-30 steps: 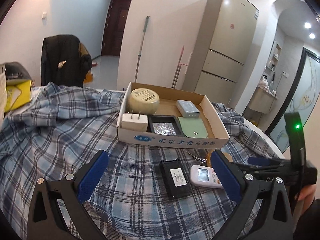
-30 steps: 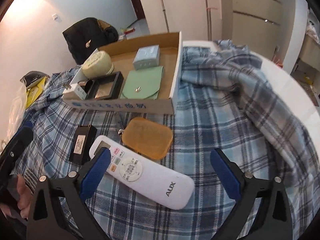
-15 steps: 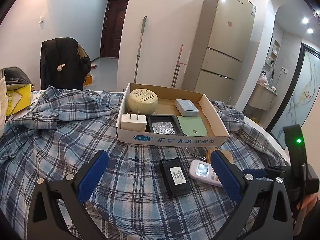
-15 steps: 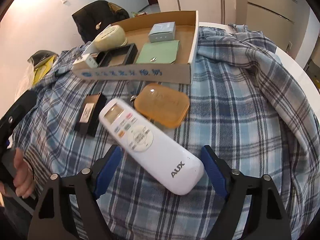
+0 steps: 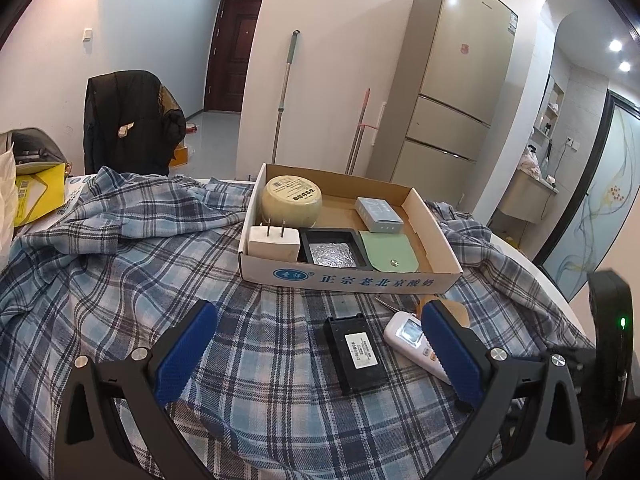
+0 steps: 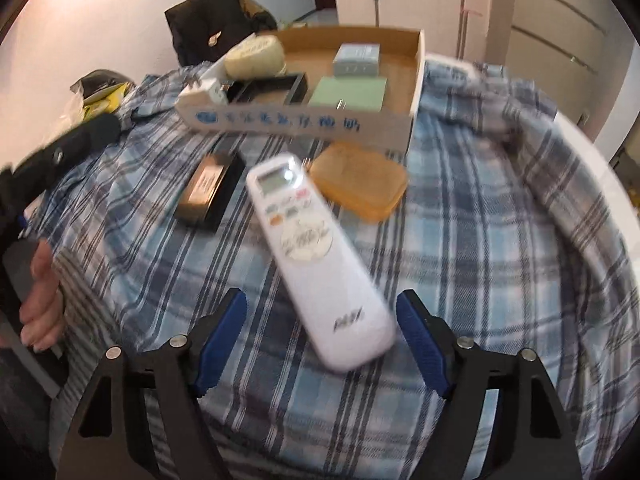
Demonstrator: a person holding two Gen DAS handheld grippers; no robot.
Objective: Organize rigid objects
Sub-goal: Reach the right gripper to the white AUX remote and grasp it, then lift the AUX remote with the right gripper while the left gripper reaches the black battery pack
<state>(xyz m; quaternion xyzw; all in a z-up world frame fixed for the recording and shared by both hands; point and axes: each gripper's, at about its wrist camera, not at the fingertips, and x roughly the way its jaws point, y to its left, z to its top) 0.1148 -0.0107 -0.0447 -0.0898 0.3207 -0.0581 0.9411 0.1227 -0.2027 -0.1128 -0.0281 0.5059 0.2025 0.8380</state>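
A white remote lies on the plaid cloth, its near end between the blue pads of my right gripper. The jaws are closing; a gap still shows at the left pad, so the pads do not press it. Beside the remote sit an orange case and a black battery pack. Behind them stands a cardboard box holding a round tin, a plug, a black tray, a green pouch and a grey box. My left gripper hangs open over the cloth, short of the battery pack and the remote.
The plaid cloth covers a round white table whose edge shows at the right. A hand holds the left gripper's handle at the near left. A chair with a black jacket, a mop and a fridge stand behind.
The right gripper's jaws have narrowed and the gripper has shifted and rolled, so the remote now lies lengthwise between its fingers. The left gripper has stayed put.
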